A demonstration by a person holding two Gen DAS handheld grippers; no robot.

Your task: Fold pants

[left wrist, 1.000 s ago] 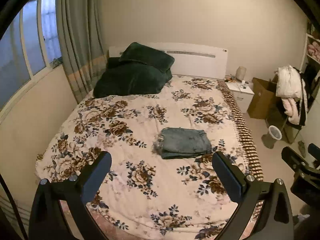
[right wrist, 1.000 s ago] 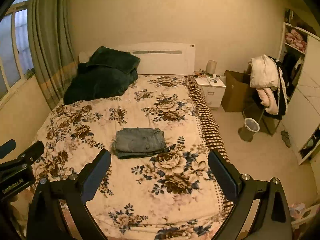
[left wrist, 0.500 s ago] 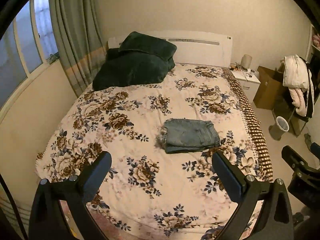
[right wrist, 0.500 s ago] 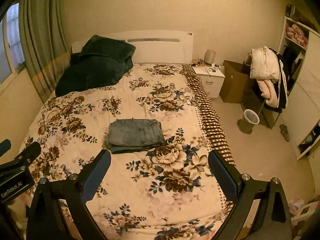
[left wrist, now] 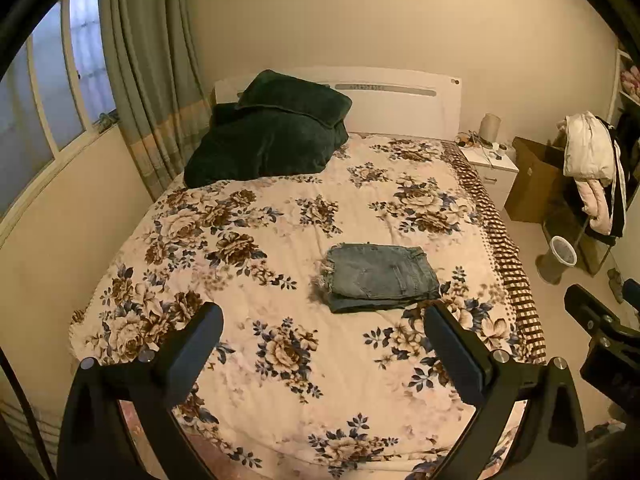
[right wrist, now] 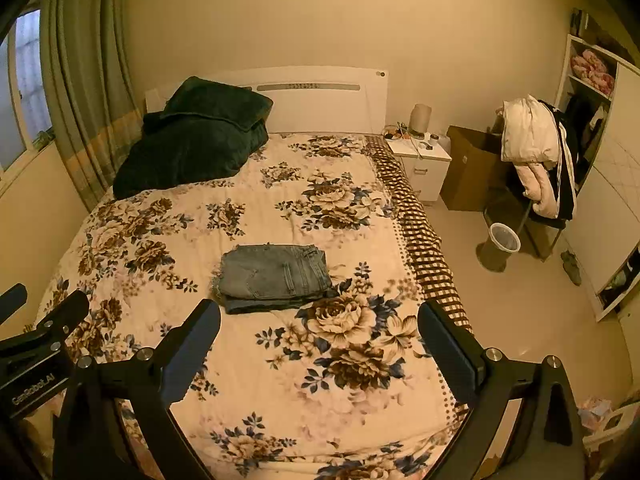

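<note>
The blue denim pants (left wrist: 378,276) lie folded in a flat rectangle on the floral bedspread (left wrist: 280,248), a little right of the bed's middle. They also show in the right wrist view (right wrist: 276,276). My left gripper (left wrist: 322,320) is open and empty, held high above the foot of the bed, well short of the pants. My right gripper (right wrist: 318,318) is open and empty too, at a similar height beside it. Each gripper's body shows at the edge of the other's view.
A dark green blanket and pillow (left wrist: 272,136) lie at the head of the bed. A white nightstand (right wrist: 424,160), cardboard box (right wrist: 468,168), chair with clothes (right wrist: 536,160) and a bin (right wrist: 502,242) stand right of the bed. Curtains and a window (left wrist: 132,80) are at left.
Both grippers have drifted slightly, so the bed and pants shift a little in each view. The pants have not moved, and both grippers stay open.
</note>
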